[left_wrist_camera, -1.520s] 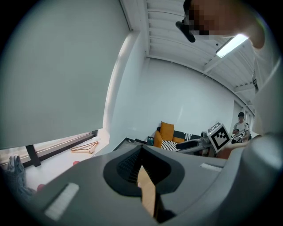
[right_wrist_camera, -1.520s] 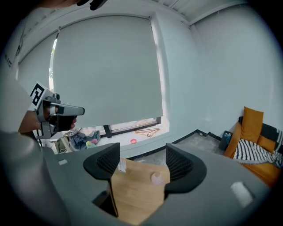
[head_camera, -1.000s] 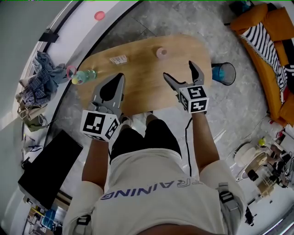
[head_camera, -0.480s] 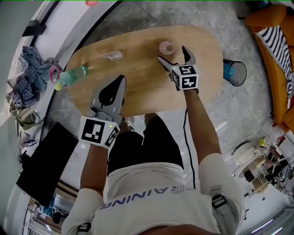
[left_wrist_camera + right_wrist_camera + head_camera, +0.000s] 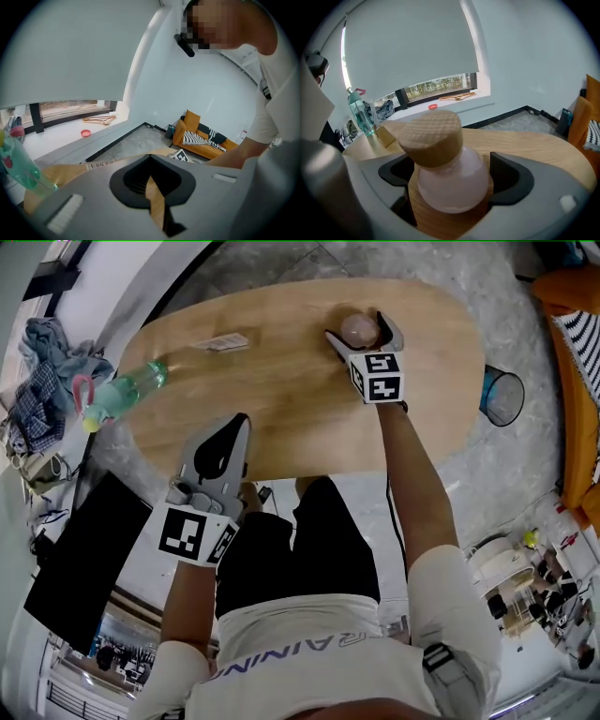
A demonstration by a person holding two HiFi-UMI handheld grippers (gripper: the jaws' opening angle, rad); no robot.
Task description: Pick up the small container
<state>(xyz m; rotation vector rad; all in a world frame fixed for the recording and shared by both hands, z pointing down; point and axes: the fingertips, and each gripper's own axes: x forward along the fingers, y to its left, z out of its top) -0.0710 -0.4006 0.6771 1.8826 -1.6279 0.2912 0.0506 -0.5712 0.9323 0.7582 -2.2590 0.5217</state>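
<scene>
Small container (image 5: pixel 450 185): pink rounded body w/ wood-look lid (image 5: pixel 431 137); stands betw. the jaws of the right gripper (image 5: pixel 358 327), base down on the table (image 5: pixel 281 381).
R jaws: apart, one each side of the body, just beside it. No squeeze shows; can't tell if the pads touch yet.
R reach: arm stretched out to the far side of the table; container well inside the jaws, not just at the tips.
Left gripper (image 5: pixel 241 423): jaws together, nothing betw. them. Hangs at the near table edge, well apart from the container; no part in the pick.
Other stuff: green bottle (image 5: pixel 122 395) lying at the left end of the table, barcode slip (image 5: pixel 222 341) near the far edge. Both well clear of the R jaws.
Done so far: approach + lining up look finished; jaws bracket the thing at its widest part.
Left to do: close on the body, then lift. Container not off the wood yet, so I judge the pick about halfway.
Watch for: round, smooth-looking body could slip or tip if the grip lands high, nr the lid.
</scene>
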